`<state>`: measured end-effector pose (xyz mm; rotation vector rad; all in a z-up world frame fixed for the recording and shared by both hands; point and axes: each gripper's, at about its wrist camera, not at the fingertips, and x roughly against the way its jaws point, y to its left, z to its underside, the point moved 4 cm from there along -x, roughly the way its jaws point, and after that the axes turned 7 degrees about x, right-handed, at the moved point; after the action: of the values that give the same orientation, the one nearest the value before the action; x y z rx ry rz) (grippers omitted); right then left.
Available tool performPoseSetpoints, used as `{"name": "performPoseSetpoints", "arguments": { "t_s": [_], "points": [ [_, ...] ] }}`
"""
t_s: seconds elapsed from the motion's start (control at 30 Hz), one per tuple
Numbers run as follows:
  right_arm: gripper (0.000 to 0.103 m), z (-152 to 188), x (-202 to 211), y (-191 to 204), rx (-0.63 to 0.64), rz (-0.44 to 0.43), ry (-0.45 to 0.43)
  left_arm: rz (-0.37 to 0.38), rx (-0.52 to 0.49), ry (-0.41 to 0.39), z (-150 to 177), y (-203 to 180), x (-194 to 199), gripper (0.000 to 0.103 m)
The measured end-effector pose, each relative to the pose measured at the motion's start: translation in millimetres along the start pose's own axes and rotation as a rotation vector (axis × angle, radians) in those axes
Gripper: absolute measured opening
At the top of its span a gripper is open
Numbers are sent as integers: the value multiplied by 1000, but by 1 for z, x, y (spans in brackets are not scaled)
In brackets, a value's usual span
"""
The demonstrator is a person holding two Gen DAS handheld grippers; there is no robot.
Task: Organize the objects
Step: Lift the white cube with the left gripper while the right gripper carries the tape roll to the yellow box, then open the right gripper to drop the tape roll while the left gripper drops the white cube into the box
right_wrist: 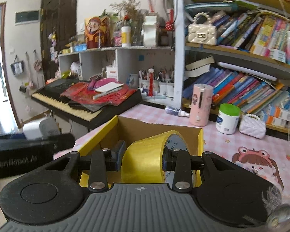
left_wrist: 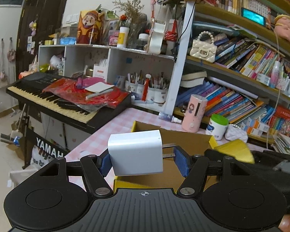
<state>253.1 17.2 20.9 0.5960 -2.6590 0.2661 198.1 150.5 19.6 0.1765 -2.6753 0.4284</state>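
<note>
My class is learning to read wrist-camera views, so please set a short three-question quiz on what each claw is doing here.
1. True or false: the left claw is shut on a white charger plug.
2. What does the right claw grip? A) a pink bottle B) a roll of yellow tape C) a white purse
3. Fill in: both claws are over an open ____ box that stands on the pink checked tablecloth.

Key
1. True; its prongs point toward the right pad.
2. B; one finger is outside the roll, the other inside its core.
3. cardboard, with yellow outer sides.
</note>
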Motion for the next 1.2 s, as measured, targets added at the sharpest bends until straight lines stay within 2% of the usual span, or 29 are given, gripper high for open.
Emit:
{"name": "performPoseSetpoints", "arguments": {
  "t_s": [0.23,0.53,0.67,0.73,0.97,1.2],
  "points": [
    [33,12,-42,-13,37,-43,55,-46,-13,43,5,-10,-36,65],
    [34,34,-86,-9,126,-181,173,-100,-38,117,17,-16,-76,65],
    [34,44,-103,-18,105,-218,247,-116,-41,153,24,-17,-88,65],
    [34,46,-108,-24,65,-290,278,-119,-37,171,27,-18,-93,65],
    [34,47,-124,-39,66,-469,334,-117,-47,222,37,-23,-105,65],
    [34,44,-137,-54,66,-549,390,-113,-64,226,38,-30,-113,65]
  ]
}}
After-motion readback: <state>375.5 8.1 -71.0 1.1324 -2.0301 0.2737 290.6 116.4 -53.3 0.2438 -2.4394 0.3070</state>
